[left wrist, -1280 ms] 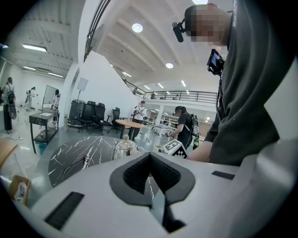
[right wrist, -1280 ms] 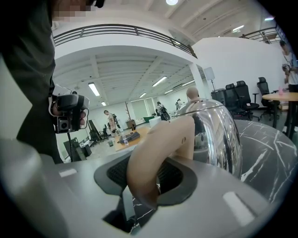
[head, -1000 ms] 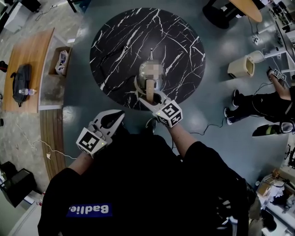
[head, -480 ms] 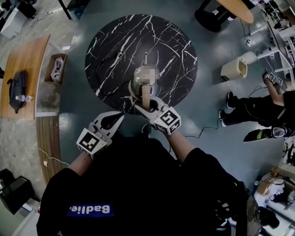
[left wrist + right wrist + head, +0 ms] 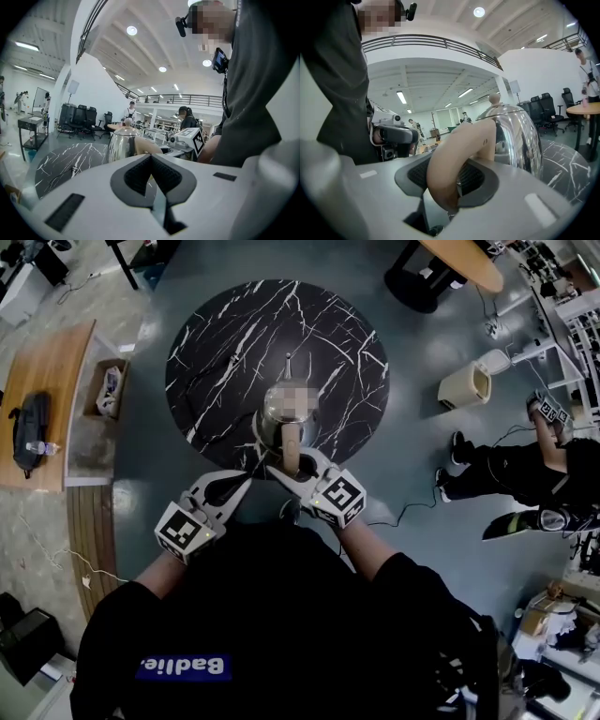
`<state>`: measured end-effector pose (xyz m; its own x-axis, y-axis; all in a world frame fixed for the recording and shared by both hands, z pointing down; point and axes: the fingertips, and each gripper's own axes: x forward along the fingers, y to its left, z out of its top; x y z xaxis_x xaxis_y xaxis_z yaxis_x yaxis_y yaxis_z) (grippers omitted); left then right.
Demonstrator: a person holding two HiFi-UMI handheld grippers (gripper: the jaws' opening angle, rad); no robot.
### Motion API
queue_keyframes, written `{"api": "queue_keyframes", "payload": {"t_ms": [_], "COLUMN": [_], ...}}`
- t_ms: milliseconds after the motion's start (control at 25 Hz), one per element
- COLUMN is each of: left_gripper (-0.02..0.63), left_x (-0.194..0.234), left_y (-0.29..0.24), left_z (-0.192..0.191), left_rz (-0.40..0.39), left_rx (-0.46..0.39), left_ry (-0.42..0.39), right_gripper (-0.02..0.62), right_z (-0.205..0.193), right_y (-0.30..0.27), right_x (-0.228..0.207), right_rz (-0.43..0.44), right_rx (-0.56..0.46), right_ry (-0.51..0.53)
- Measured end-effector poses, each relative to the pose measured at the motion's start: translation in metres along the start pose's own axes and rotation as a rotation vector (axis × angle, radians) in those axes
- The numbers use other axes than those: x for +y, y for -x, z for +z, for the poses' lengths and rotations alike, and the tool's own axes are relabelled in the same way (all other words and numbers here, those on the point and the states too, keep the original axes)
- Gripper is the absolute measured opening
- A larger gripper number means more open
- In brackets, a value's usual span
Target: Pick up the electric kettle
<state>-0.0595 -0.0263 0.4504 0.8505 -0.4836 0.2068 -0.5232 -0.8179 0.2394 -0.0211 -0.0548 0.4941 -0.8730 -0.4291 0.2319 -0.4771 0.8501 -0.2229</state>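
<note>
The electric kettle is polished steel with a beige handle and hangs over the near part of the round black marble table. My right gripper is shut on that handle; in the right gripper view the handle fills the gap between the dark pads and the shiny body stands just beyond. My left gripper is held to the kettle's left, shut and holding nothing. In the left gripper view its pads meet, and the kettle shows ahead.
A beige bin and a seated person are on the floor at the right. A wooden bench with a black bag and a cardboard box lie at the left. A cable runs across the floor near my feet.
The right gripper has lifted the kettle by its handle, and the kettle now sits closer to the table's near edge in the head view. The left gripper has barely shifted.
</note>
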Motion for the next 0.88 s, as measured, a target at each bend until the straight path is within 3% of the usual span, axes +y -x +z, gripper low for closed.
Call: {"api": "queue_keyframes", "payload": {"t_ms": [880], "left_gripper": [0.006], "left_x": [-0.006], "left_y": [-0.006], "left_z": [0.006], "left_rz": [-0.054], "left_rx": [-0.006], "left_ry": [-0.035], "right_gripper": [0.134], "right_z": [0.044], "right_y": [0.023], "right_x": [0.032], "right_rz": [-0.01], "right_rx": [-0.092], "right_ry": [0.011]}}
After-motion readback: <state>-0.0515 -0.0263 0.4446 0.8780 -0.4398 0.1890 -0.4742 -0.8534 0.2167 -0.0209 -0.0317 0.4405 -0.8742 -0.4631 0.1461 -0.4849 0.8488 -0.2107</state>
